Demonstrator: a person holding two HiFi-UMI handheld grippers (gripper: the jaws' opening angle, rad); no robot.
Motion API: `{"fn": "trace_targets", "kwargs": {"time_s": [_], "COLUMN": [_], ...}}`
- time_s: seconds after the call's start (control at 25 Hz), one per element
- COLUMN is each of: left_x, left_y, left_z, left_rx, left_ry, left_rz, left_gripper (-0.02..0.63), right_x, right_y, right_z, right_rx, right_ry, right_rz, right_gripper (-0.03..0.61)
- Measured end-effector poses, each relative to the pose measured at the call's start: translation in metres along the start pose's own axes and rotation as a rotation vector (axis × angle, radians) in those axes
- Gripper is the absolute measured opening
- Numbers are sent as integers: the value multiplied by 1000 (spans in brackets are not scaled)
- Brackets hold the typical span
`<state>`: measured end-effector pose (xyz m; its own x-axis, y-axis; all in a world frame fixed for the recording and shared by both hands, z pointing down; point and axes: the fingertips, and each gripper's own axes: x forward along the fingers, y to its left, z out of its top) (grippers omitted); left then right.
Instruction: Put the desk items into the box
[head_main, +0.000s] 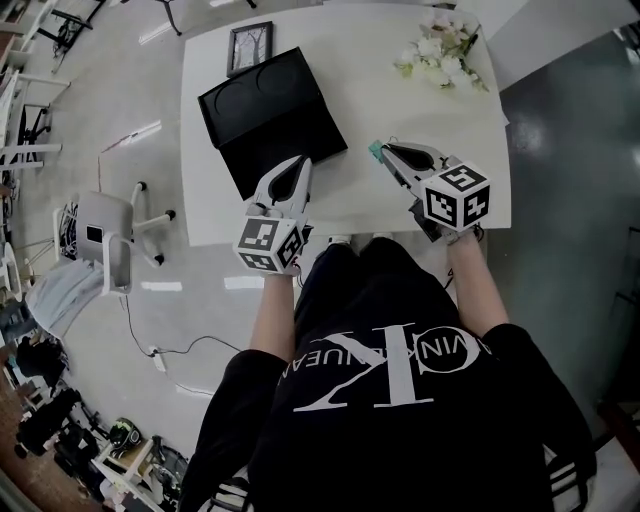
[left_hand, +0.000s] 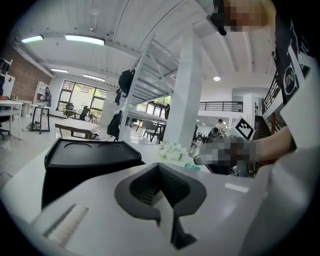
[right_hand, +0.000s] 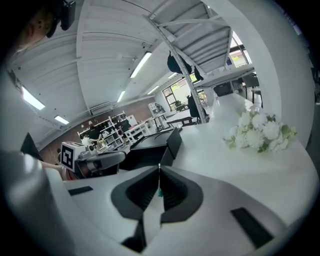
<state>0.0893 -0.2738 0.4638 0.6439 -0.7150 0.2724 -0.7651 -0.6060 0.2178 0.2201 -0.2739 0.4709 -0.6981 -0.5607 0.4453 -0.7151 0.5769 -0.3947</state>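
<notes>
A black box (head_main: 270, 110) lies open on the white table (head_main: 420, 110); it also shows in the left gripper view (left_hand: 90, 155) and the right gripper view (right_hand: 150, 142). My left gripper (head_main: 300, 162) rests at the box's near edge, jaws shut with nothing between them (left_hand: 159, 167). To its right, my right gripper (head_main: 380, 150) hovers over the table, shut on a small teal item (head_main: 375, 151) that shows as a thin sliver between the jaws (right_hand: 159, 192). A framed picture (head_main: 249, 46) stands behind the box. A white flower bunch (head_main: 440, 50) lies at the far right.
The flower bunch (right_hand: 260, 131) is ahead and to the right of my right gripper. A white chair (head_main: 105, 235) stands on the floor left of the table. The table's near edge runs just under both grippers, by the person's knees.
</notes>
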Motion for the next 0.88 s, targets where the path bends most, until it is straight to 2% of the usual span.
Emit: {"fn": "trace_targets", "kwargs": {"time_s": [0.88], "left_x": [-55], "left_y": [53], "left_z": [4], "left_rx": [-33], "left_ry": [-47], "left_rz": [151], "left_gripper": [9], "right_x": [57], "right_y": [51], "right_z": [29], "right_rx": [-90], "right_ry": [19], "right_rz": [131], "right_gripper": [19]}}
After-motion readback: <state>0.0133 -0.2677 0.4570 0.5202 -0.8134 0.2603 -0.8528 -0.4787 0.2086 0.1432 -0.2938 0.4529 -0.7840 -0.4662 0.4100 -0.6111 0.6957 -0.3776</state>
